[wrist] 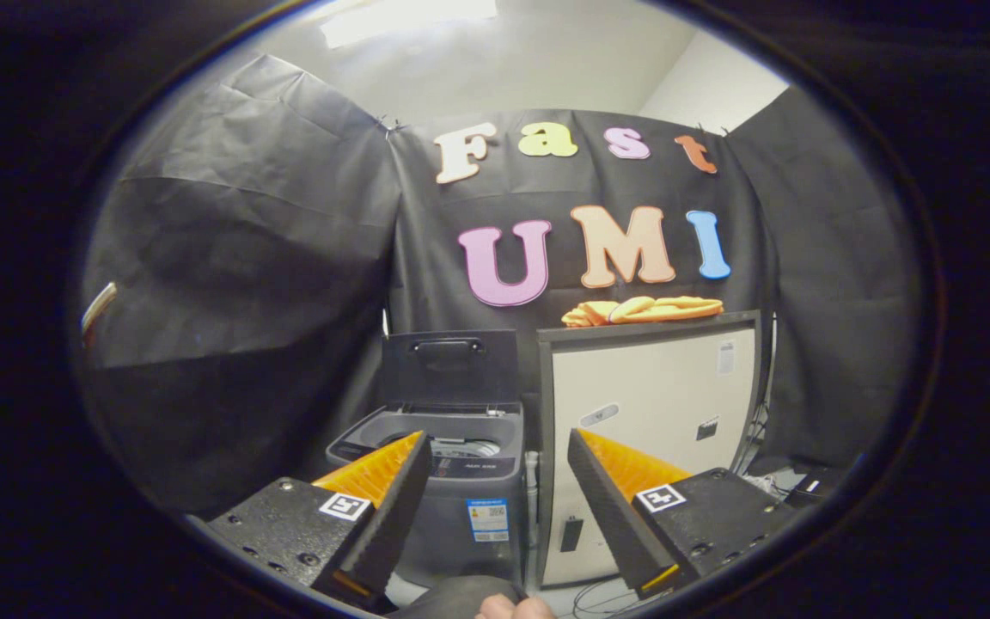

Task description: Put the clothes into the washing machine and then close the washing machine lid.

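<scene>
Beyond the spread, empty fingers of the gripper (pixel 495 481), the orange clothes (pixel 643 310) lie on top of the pale cabinet (pixel 650 395), far right. Left of it, the washing machine (pixel 452 473) stands with its lid (pixel 450 365) upright. Best to rise toward the cabinet top, centre the fingers over the heap's thick middle, and pinch deep so nothing trails.

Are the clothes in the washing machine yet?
Not yet. The washing machine lid already stands open. The orange clothes lie on the cabinet beside it. The tool is open, holding nothing, well short of both. Left: grab them, drop them in, shut the lid.
</scene>
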Action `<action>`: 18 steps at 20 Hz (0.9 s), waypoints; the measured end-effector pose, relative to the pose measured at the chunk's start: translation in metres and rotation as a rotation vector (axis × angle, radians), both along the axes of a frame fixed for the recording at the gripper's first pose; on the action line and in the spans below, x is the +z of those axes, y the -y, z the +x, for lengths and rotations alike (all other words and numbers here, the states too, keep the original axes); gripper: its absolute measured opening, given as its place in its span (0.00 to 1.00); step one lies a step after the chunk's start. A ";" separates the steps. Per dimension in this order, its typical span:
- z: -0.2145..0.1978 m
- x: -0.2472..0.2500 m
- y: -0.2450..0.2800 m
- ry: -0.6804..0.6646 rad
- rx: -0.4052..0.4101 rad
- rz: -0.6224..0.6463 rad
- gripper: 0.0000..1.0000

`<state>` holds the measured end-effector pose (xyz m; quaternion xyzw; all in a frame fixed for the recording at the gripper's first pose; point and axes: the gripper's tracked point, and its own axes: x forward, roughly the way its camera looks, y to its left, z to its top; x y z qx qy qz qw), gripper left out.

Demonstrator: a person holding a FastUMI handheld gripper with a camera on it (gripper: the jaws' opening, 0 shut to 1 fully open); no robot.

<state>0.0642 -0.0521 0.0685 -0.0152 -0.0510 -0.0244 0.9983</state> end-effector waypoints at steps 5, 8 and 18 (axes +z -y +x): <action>0.018 0.017 0.022 0.013 -0.027 0.003 0.97; 0.030 0.034 0.043 0.016 -0.058 -0.015 0.97; 0.093 0.079 0.107 -0.013 -0.121 0.024 0.97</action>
